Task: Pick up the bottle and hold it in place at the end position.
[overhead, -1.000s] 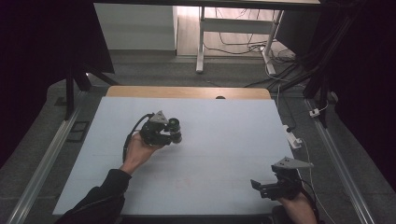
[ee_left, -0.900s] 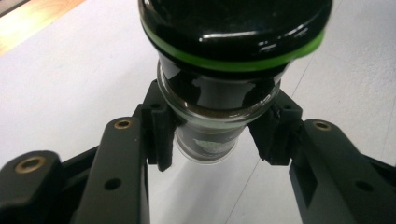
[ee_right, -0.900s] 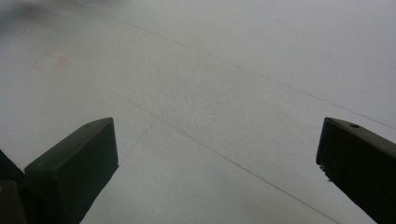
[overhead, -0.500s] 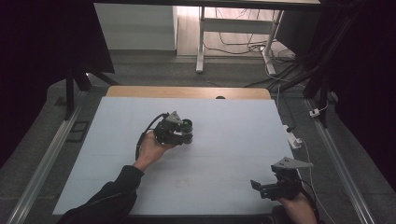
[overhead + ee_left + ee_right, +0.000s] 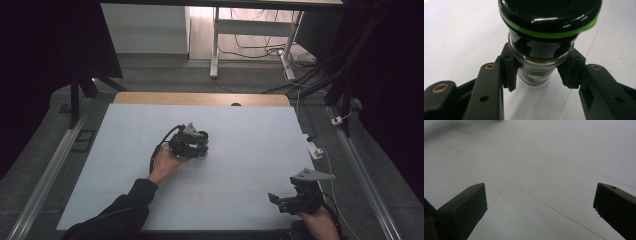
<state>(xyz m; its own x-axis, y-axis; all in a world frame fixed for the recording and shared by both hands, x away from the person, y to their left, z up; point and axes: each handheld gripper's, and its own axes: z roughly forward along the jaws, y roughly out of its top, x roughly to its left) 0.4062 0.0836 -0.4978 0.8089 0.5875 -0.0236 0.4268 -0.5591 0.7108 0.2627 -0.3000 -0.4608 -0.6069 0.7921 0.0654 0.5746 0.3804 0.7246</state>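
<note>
Left gripper [image 5: 200,146] is clamped on a dark glass jar [image 5: 541,57] with a black, green-ringed lid, just below the lid. Jar sits mid-table [image 5: 250,130], at 10 o'clock from the right gripper [image 5: 280,200], whose jaws are wide and empty. Pick done; set-down and release pending.

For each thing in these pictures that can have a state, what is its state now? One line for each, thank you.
Left gripper: shut on the jar, one pad at each side of the glass below the lid.
Jar: held, dark contents inside, whether it touches the table cannot be told.
Lid: on the jar, black with a green ring.
Right gripper: open, nothing between the jaws, over the bare table.
</note>
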